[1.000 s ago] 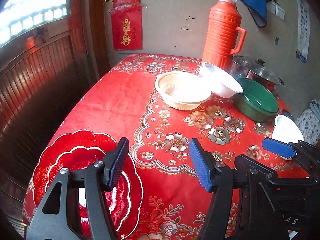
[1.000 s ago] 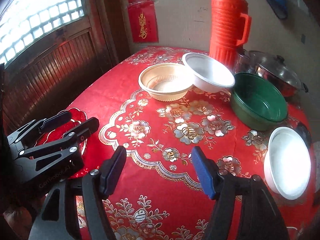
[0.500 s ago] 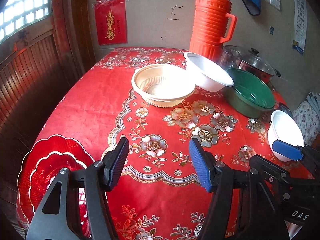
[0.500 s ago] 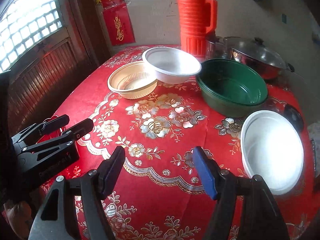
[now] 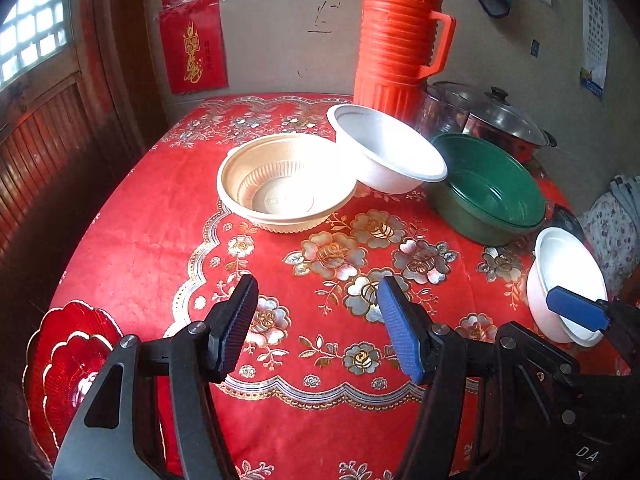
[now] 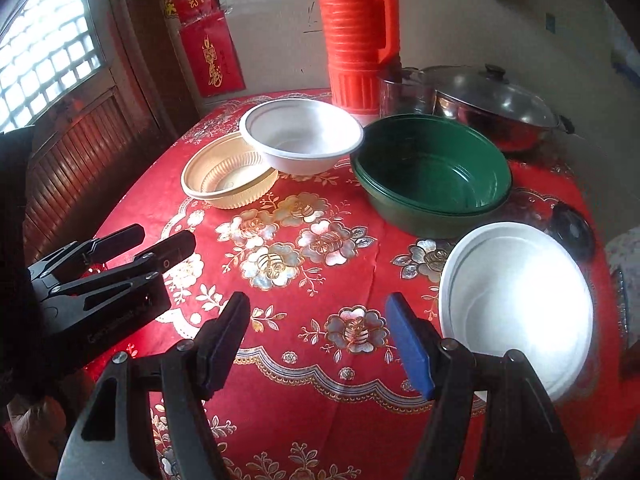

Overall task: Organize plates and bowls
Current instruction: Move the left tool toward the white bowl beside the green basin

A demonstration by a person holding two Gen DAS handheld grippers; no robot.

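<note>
Jaws of left gripper (image 5: 314, 320) and right gripper (image 6: 320, 340) apart — empty, above tablecloth (image 5: 160, 240).

Daylight from window (image 6: 48, 52) at left, blown out. Glare on near white bowl (image 6: 516, 312). Heavy fisheye bending, dark vignetted corners. Focus sharp mid-frame.

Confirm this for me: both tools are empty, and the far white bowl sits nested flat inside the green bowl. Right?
Not quite. The far white bowl leans tilted on the rim of the tan bowl, not in the green bowl, which is empty; the right wrist view shows it. The left tool and right tool are indeed empty.
</note>
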